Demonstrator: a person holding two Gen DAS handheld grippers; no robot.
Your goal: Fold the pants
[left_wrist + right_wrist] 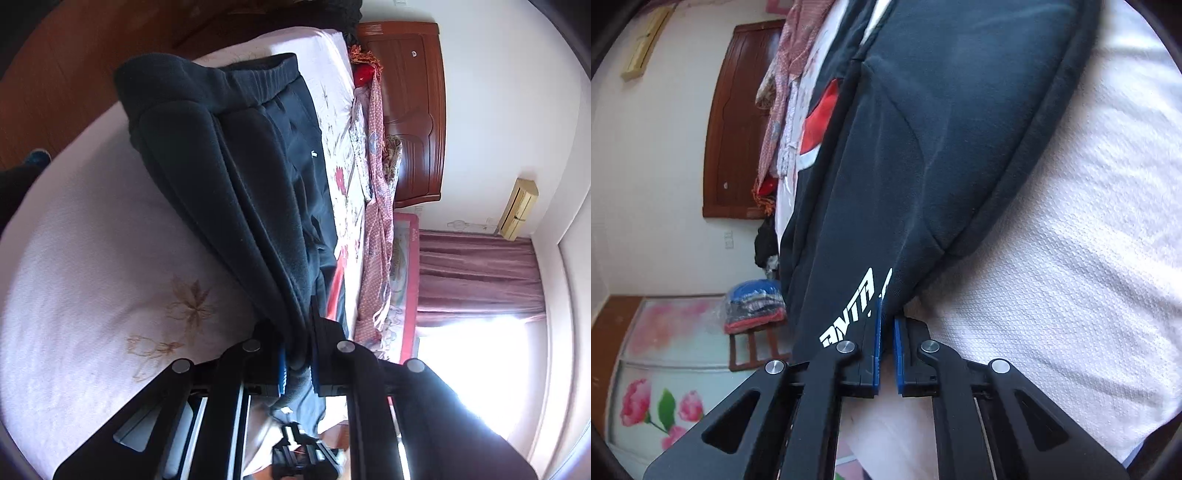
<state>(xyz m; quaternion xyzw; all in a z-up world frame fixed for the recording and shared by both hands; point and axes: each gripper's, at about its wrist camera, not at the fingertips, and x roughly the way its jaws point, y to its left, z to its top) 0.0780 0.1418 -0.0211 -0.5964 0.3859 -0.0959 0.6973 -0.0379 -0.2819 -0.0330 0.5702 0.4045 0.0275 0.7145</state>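
Note:
Dark navy pants [258, 177] lie stretched along a bed with a pale sheet [92, 258], the ribbed waistband [258, 77] at the far end. My left gripper [297, 354] is shut on a bunched fold of the pants, and the cloth runs between its blue pads [282, 365]. In the right wrist view the pants [923, 147] show white lettering [846, 317] and a red patch [820, 122]. My right gripper [887, 332] is shut, with the pants' edge pinched at the tips of its blue pads [877, 332].
A wooden headboard [413, 110] and a heap of patterned pink cloth [376, 221] border the bed's far side. Beyond are a maroon curtain [476, 273] and bright window. A bag of clothes on a stool [755, 302] and a floral cabinet [665, 369] stand beside the bed.

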